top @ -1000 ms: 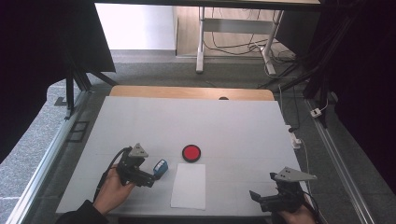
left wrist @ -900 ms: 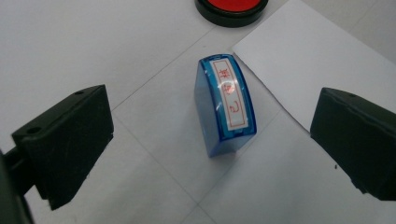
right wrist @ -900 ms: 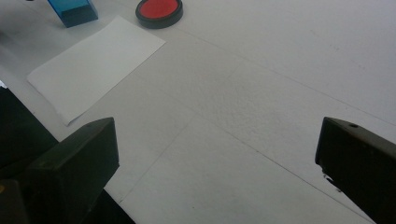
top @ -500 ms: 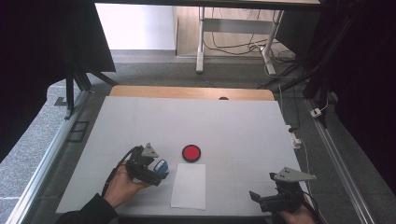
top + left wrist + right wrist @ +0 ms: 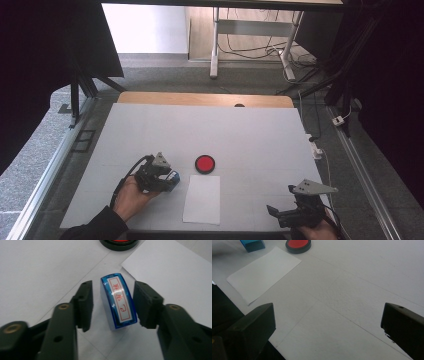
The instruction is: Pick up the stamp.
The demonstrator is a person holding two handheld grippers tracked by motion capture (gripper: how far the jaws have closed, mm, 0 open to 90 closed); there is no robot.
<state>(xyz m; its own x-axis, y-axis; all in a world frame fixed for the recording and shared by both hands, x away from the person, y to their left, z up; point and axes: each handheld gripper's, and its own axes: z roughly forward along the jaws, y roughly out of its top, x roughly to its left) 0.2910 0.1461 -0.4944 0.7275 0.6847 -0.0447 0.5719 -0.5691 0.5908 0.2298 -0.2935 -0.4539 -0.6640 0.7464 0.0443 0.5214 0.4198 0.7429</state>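
Note:
A blue stamp point(image 5: 118, 303) with a white label in red characters lies on the white table point(image 5: 250, 135) between the jaws of my left gripper point(image 5: 113, 297). Both jaws flank it with a small gap on each side, so the gripper is open. From above, the left gripper point(image 5: 167, 180) sits at the front left with the stamp point(image 5: 173, 179) at its tip. A round red ink pad point(image 5: 204, 163) lies just beyond a white sheet of paper point(image 5: 202, 198). My right gripper point(image 5: 272, 211) rests at the front right, and its jaws point(image 5: 329, 315) stand wide open over bare table.
A wooden strip point(image 5: 200, 98) runs along the table's far edge. Metal rails border both sides. A white plug with a cable point(image 5: 316, 147) lies at the right edge. The right gripper view takes in the paper point(image 5: 264, 272), the ink pad point(image 5: 298, 244) and the stamp point(image 5: 252, 244).
My left gripper has slid to the right until its jaws stand on both sides of the blue stamp. The right gripper has stayed where it was.

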